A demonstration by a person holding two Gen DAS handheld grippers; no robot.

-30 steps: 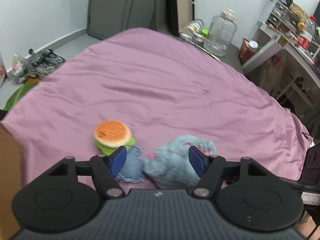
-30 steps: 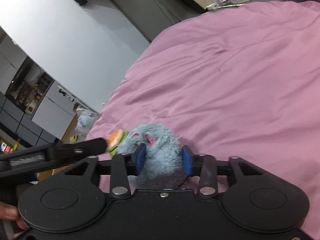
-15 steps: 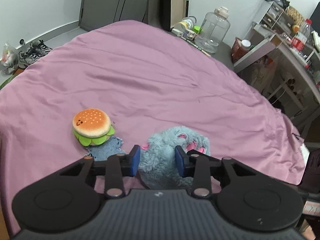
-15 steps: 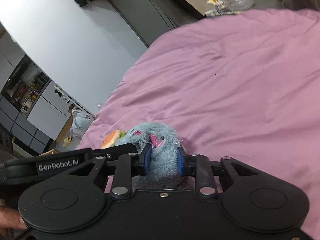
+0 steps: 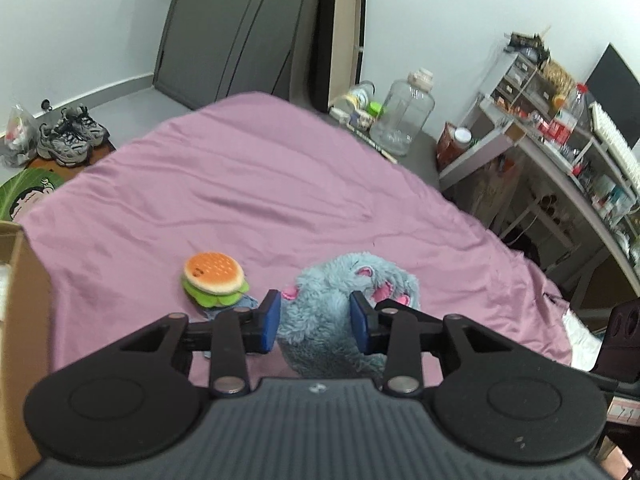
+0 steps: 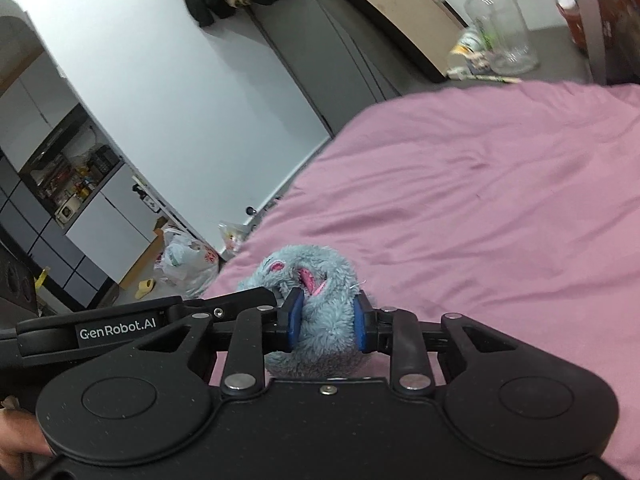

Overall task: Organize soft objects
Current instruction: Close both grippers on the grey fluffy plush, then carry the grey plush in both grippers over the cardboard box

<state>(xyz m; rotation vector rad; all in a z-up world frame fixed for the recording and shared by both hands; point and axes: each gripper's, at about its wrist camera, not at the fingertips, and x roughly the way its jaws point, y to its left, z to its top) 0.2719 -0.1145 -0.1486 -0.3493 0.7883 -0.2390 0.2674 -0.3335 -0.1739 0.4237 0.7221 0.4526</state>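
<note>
A fluffy blue plush toy (image 5: 340,312) with pink ears and paws is held by both grippers above the pink bedsheet (image 5: 260,184). My left gripper (image 5: 315,322) is shut on its body, the blue pads pressed into the fur. My right gripper (image 6: 326,320) is shut on the same plush toy (image 6: 320,320) from the other side, squeezing it narrow. A small burger plush (image 5: 213,276) lies on the sheet to the left, over a scrap of blue denim (image 5: 240,306). The left gripper's arm (image 6: 140,324) crosses the right wrist view at the left.
A cardboard box (image 5: 20,320) stands at the bed's left edge. Shoes (image 5: 72,136) and a plastic bag (image 5: 14,136) lie on the floor beyond. A large clear jar (image 5: 402,120) and a cluttered desk (image 5: 560,152) sit at the right. A hand (image 6: 20,440) holds the right gripper.
Both grippers closed on the blue plush toy and lifted it off the sheet. The burger plush stays on the bed and now sits lower and farther off.
</note>
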